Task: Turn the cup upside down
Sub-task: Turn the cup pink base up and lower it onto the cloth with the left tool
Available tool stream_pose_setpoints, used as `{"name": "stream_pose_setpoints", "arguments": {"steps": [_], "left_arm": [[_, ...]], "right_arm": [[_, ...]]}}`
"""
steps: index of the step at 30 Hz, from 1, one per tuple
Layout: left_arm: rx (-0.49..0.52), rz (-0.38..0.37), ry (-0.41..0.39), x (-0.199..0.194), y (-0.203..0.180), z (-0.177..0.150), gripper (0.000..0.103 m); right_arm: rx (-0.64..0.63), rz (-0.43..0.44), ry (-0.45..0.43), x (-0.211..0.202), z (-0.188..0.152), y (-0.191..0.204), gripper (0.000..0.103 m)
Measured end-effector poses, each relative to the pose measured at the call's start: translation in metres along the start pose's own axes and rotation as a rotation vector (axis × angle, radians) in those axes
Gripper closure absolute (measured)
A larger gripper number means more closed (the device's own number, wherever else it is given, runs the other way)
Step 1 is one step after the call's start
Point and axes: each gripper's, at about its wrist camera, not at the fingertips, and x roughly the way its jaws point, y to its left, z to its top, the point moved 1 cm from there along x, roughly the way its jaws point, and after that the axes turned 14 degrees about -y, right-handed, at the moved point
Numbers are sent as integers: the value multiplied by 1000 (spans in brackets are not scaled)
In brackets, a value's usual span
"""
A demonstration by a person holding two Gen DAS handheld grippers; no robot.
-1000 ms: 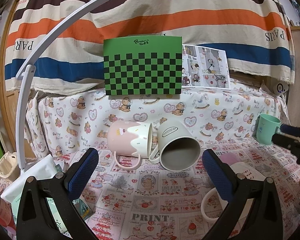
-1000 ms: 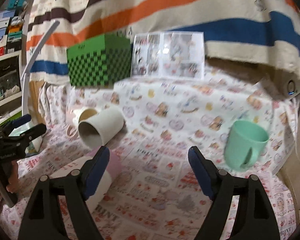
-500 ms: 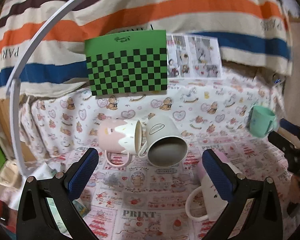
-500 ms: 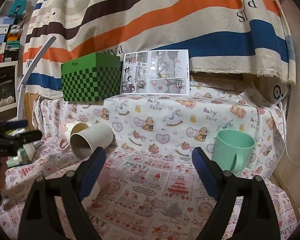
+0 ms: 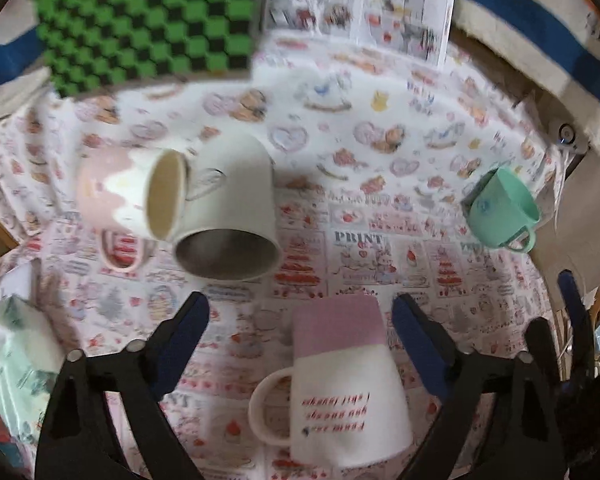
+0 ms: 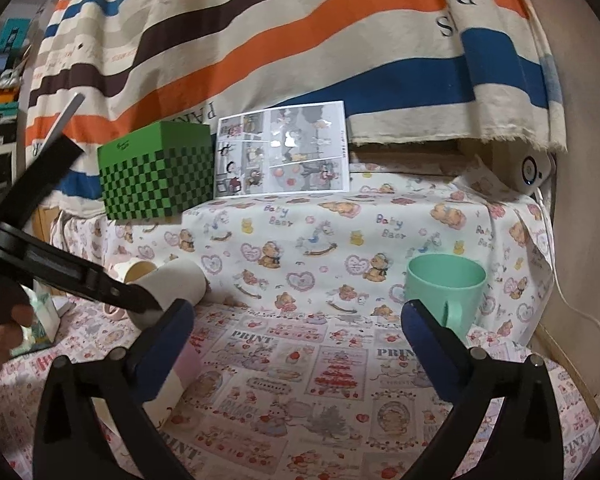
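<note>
A pink-and-white mug (image 5: 342,384) with red lettering lies on its side on the printed cloth, between the open fingers of my left gripper (image 5: 300,340); its handle points left. It also shows in the right wrist view (image 6: 176,380), partly behind my left finger. A mint green cup (image 6: 444,292) stands upright at the right, also in the left wrist view (image 5: 500,212). My right gripper (image 6: 298,344) is open and empty above the cloth, left of the green cup. The left gripper's arm (image 6: 60,268) crosses the right view's left side.
A cream mug (image 5: 230,220) and a pink-glazed mug (image 5: 128,192) lie on their sides at the back left. A green checkered box (image 6: 158,176) and a photo sheet (image 6: 282,152) stand on the raised shelf. A tissue pack (image 5: 16,344) lies at left.
My left gripper has tilted down and moved forward over the pink-and-white mug, which now lies between its fingers. My right gripper has moved little.
</note>
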Motion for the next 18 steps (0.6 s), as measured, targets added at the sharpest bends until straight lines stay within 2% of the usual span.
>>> {"name": "stream_pose_setpoints", "arguments": {"steps": [1, 4, 8, 13, 18], "left_arm": [[-10, -15, 37, 7, -1, 0, 25], [-73, -74, 140, 27, -1, -6, 28], [-115, -98, 199, 43, -2, -13, 33], [-125, -113, 236, 55, -5, -15, 39], [-87, -97, 173, 36, -10, -14, 39]], "right_arm": [[6, -4, 3, 0, 0, -1, 0], [18, -12, 14, 3, -1, -3, 0], [31, -14, 17, 3, -1, -6, 0], [30, -15, 19, 4, -1, -5, 0], [37, -23, 25, 5, -2, -7, 0]]}}
